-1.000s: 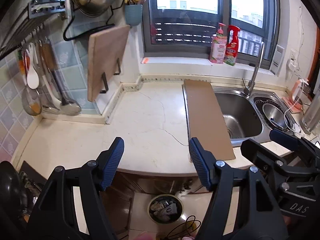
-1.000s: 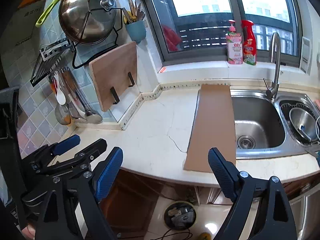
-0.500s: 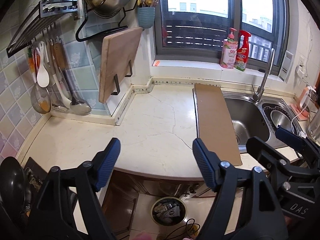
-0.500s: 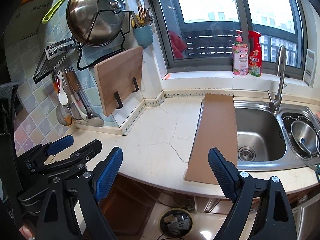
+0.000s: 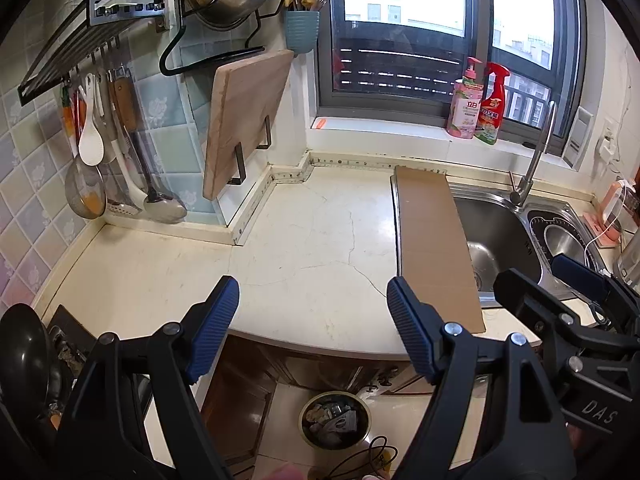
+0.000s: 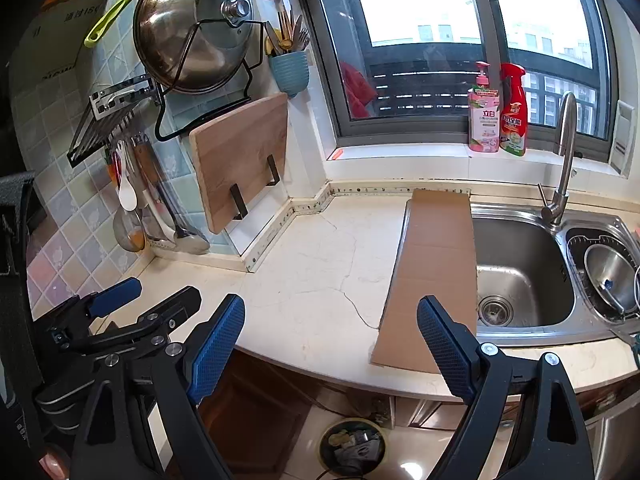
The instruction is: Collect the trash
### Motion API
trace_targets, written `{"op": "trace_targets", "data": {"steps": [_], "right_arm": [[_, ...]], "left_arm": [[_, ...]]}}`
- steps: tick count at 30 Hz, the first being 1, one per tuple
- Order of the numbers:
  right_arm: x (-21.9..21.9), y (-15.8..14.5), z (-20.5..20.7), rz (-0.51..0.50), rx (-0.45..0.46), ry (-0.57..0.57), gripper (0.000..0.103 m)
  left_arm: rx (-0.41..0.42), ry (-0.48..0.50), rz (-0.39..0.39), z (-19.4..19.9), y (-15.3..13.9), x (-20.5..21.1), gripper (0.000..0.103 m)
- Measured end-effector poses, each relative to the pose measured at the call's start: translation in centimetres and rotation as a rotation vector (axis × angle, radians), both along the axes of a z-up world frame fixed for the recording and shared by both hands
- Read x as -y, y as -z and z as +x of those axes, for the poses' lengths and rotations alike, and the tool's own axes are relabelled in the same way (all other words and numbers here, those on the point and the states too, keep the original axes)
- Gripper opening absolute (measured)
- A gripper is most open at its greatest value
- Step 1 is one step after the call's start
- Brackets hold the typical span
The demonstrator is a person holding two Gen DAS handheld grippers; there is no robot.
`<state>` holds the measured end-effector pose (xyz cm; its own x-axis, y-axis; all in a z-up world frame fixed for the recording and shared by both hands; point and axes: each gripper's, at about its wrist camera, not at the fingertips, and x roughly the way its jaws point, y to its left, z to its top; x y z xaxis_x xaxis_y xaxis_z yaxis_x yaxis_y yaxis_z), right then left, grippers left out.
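A round trash bin (image 5: 335, 419) with rubbish in it stands on the floor below the counter edge; it also shows in the right wrist view (image 6: 352, 446). A long brown cardboard sheet (image 5: 434, 240) lies flat across the sink's left edge, also in the right wrist view (image 6: 436, 272). My left gripper (image 5: 312, 320) is open and empty, held above the counter's front edge. My right gripper (image 6: 332, 340) is open and empty, beside the left one. I see no loose trash on the cream counter (image 5: 312, 248).
A steel sink (image 6: 520, 272) and faucet (image 6: 562, 160) are on the right. Two bottles (image 5: 478, 100) stand on the windowsill. A wooden cutting board (image 5: 244, 120) and hanging utensils (image 5: 104, 148) line the left wall. A black pan (image 5: 20, 356) sits at lower left.
Both grippers have pulled back and risen, so the view takes in more of the wall and window. Both stay open and empty.
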<state>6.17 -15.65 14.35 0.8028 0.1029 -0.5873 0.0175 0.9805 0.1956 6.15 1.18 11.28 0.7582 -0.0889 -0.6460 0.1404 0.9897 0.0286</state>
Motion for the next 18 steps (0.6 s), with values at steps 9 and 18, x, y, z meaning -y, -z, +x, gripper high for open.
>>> {"op": "trace_targets", "data": {"steps": [9, 18], "right_arm": [[-0.02, 0.39, 0.37, 0.000, -0.007, -0.008, 0.089], [0.07, 0.58, 0.62, -0.002, -0.009, -0.015, 0.089]], "left_arm": [[-0.011, -0.007, 0.004, 0.26, 0.18, 0.07, 0.074], [-0.014, -0.005, 0.000, 0.36, 0.17, -0.04, 0.074]]}}
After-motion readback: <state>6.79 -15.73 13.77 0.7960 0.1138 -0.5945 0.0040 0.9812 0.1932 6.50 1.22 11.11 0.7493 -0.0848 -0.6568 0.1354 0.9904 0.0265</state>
